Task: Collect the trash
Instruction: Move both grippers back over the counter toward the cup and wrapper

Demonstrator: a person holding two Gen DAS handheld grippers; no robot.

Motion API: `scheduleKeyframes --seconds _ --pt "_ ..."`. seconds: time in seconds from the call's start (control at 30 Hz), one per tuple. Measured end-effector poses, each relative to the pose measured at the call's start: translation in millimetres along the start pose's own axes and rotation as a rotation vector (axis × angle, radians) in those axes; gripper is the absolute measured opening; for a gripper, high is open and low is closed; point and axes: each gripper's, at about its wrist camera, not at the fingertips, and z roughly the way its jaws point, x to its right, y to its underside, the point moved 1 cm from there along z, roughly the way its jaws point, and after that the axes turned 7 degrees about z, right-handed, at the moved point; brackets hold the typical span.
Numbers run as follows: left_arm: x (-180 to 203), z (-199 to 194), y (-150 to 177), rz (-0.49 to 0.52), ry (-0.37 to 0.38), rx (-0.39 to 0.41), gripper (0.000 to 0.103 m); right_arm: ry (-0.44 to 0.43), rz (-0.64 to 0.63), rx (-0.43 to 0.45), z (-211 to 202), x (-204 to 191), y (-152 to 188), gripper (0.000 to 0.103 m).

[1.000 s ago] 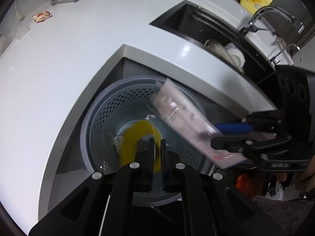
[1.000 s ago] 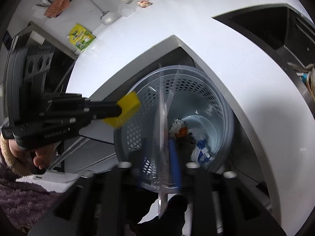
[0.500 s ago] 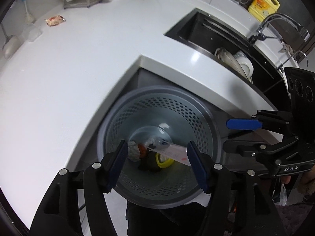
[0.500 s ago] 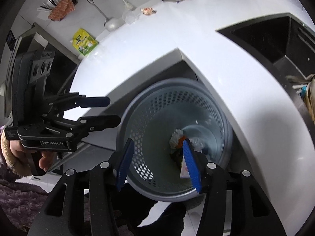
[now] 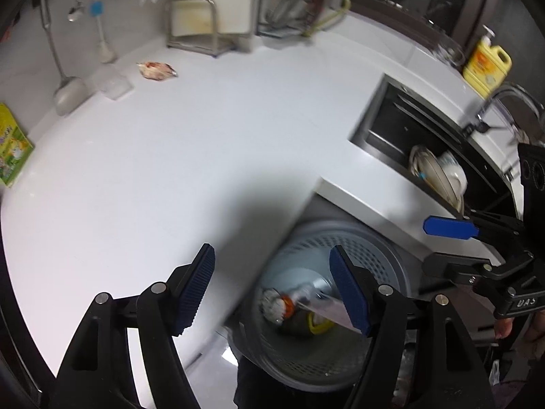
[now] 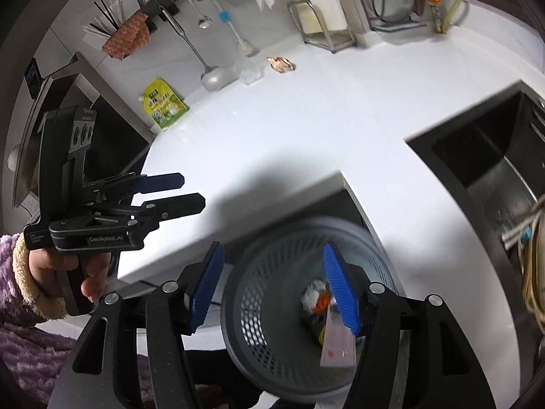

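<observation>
The left tongs (image 5: 272, 284) are standing wide apart with nothing between the blue pads; their jaws have just been opening, and they are holding nothing; they are hanging over the edge of the white bench (image 5: 211, 143) and the grey perforated bin (image 5: 381, 262) that is sitting below the bench corner. The right tongs (image 6: 274, 288) are likewise standing open and empty, their jaws having just been opening too; they are pointing down at the same bin (image 6: 259, 293).

Inside the bin a pale pink flat packet (image 6: 337, 344) is leaning against the wall, beside a crumpled white and orange scrap (image 6: 316, 298) and something yellow (image 5: 318, 322) at the bottom; the bin's contents are blurring slightly in both views.

On the bench, well apart from both tongs, a crumpled wrapper with red print (image 5: 156, 70) is lying near the back wall, just beside a clear plastic cup (image 5: 112, 83); a green and yellow pouch (image 6: 165, 104) is lying towards the left end of the bench. A black sink (image 5: 425, 150) with dishes in it is sitting to the right, with a yellow soap bottle (image 5: 487, 64) behind it.

A hand (image 6: 68, 272) in a fluffy purple sleeve is gripping the left tongs' handle in the right wrist view.
</observation>
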Motion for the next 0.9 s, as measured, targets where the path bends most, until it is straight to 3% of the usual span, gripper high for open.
scheduleKeyframes --seconds 0.43,0.9 --pt "-99.9 8.0 -67.7 -0.09 -0.121 0.042 0.075 -0.016 -0.018 0.033 44.6 -21.6 -90.8 0.06" --pt "-203.6 57.9 -143.6 -0.154 -0.191 0.048 0.079 -0.002 -0.007 0.025 120.1 -26.4 -184.7 0.06"
